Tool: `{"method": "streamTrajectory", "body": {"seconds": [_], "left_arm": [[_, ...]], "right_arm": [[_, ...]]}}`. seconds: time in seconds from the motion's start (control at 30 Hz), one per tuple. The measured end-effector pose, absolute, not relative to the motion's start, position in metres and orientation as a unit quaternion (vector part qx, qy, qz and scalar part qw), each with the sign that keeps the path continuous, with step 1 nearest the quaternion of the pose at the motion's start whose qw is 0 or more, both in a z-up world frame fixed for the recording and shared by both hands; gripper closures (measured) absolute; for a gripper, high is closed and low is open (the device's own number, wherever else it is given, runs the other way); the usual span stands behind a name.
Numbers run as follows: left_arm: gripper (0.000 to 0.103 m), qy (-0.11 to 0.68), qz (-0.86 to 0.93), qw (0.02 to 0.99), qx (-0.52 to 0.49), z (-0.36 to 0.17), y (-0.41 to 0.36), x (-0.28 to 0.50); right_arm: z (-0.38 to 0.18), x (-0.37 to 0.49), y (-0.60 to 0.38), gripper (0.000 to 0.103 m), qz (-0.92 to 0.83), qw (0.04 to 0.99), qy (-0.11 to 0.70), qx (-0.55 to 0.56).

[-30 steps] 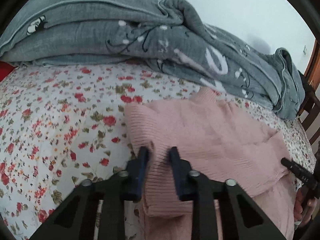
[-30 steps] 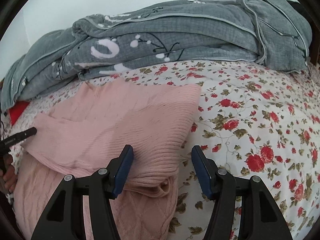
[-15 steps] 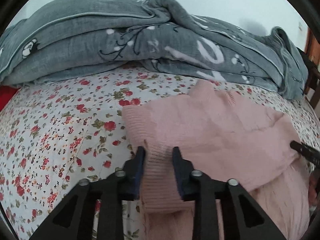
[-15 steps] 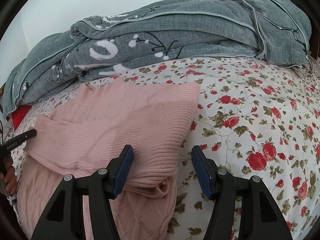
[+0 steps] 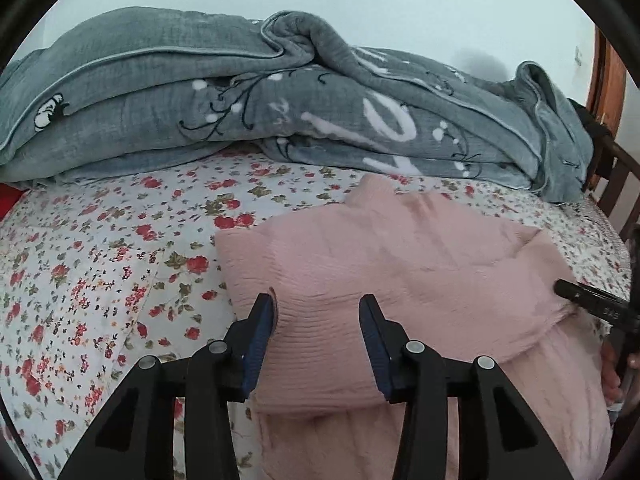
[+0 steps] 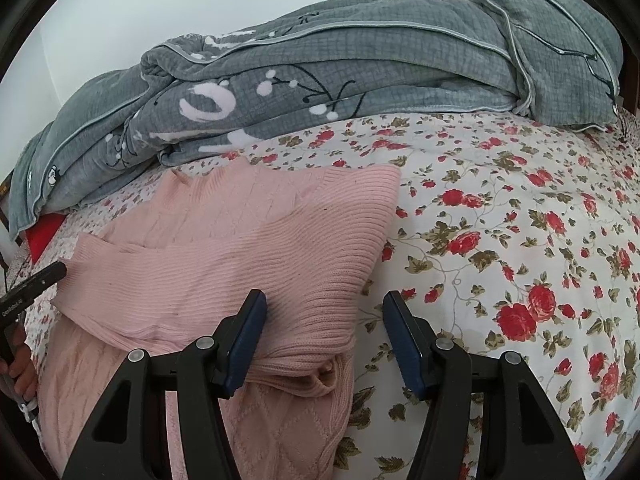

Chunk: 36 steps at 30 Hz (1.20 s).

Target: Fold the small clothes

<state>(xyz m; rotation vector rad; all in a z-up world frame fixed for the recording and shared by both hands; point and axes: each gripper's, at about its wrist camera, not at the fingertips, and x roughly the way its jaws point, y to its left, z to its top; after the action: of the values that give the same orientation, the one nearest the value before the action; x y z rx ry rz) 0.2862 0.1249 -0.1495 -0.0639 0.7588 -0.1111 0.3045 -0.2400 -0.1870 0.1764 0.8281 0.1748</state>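
Note:
A pink knit sweater (image 5: 392, 276) lies on the flowered bedsheet, its sleeves folded across the body. It also shows in the right wrist view (image 6: 248, 248). My left gripper (image 5: 318, 320) is open over the folded sleeve's left end, holding nothing. My right gripper (image 6: 324, 320) is open above the sweater's right edge, one finger over the knit, the other over the sheet. The right gripper's tip shows at the right edge of the left wrist view (image 5: 588, 304), and the left gripper's tip at the left edge of the right wrist view (image 6: 36, 284).
A grey quilted blanket (image 5: 240, 100) is piled along the far side of the bed, also in the right wrist view (image 6: 360, 72). The flowered sheet (image 6: 520, 240) stretches to the right. A wooden frame (image 5: 612, 168) stands at the far right.
My left gripper was shut on the sleeve end and has opened, leaving the sleeve lying on the sweater. The right gripper stays open and has barely moved.

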Motion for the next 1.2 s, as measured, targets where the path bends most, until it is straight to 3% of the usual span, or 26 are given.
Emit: {"method": "streamTrajectory", "body": {"seconds": [0.1, 0.13, 0.17, 0.4, 0.53, 0.63, 0.8, 0.93, 1.03, 1.13, 1.2], "left_arm": [[0.066, 0.379, -0.044, 0.923, -0.053, -0.155, 0.131, 0.296], [0.089, 0.381, -0.044, 0.922, -0.056, -0.157, 0.132, 0.298], [0.097, 0.388, -0.047, 0.919, -0.054, -0.158, 0.132, 0.301], [0.097, 0.314, -0.059, 0.937, -0.139, -0.126, 0.158, 0.301], [0.097, 0.388, -0.023, 0.915, -0.111, -0.16, 0.15, 0.327], [0.094, 0.407, -0.009, 0.91, -0.081, -0.177, 0.143, 0.326], [0.084, 0.392, -0.02, 0.917, -0.071, -0.146, 0.143, 0.312], [0.04, 0.36, -0.055, 0.929, -0.073, -0.128, 0.131, 0.303], [0.04, 0.361, -0.078, 0.927, -0.067, -0.135, 0.118, 0.31], [0.041, 0.42, -0.043, 0.905, -0.057, -0.178, 0.117, 0.323], [0.041, 0.409, -0.051, 0.909, -0.068, -0.185, 0.122, 0.317]], "right_arm": [[-0.187, 0.304, -0.24, 0.043, 0.085, 0.908, 0.401, 0.087], [-0.187, 0.304, -0.241, 0.043, 0.085, 0.908, 0.401, 0.087], [-0.187, 0.304, -0.24, 0.043, 0.085, 0.908, 0.401, 0.087], [-0.186, 0.303, -0.24, 0.043, 0.083, 0.909, 0.4, 0.085], [-0.185, 0.303, -0.238, 0.043, 0.081, 0.91, 0.4, 0.079], [-0.186, 0.305, -0.239, 0.043, 0.082, 0.908, 0.402, 0.083], [-0.181, 0.309, -0.239, 0.043, 0.077, 0.903, 0.414, 0.079], [-0.152, 0.307, -0.23, 0.042, 0.068, 0.929, 0.36, 0.052], [-0.151, 0.32, -0.205, 0.042, 0.083, 0.928, 0.363, 0.004], [-0.18, 0.335, -0.188, 0.042, 0.057, 0.91, 0.408, -0.05], [-0.182, 0.336, -0.191, 0.043, 0.055, 0.911, 0.407, -0.043]]}}
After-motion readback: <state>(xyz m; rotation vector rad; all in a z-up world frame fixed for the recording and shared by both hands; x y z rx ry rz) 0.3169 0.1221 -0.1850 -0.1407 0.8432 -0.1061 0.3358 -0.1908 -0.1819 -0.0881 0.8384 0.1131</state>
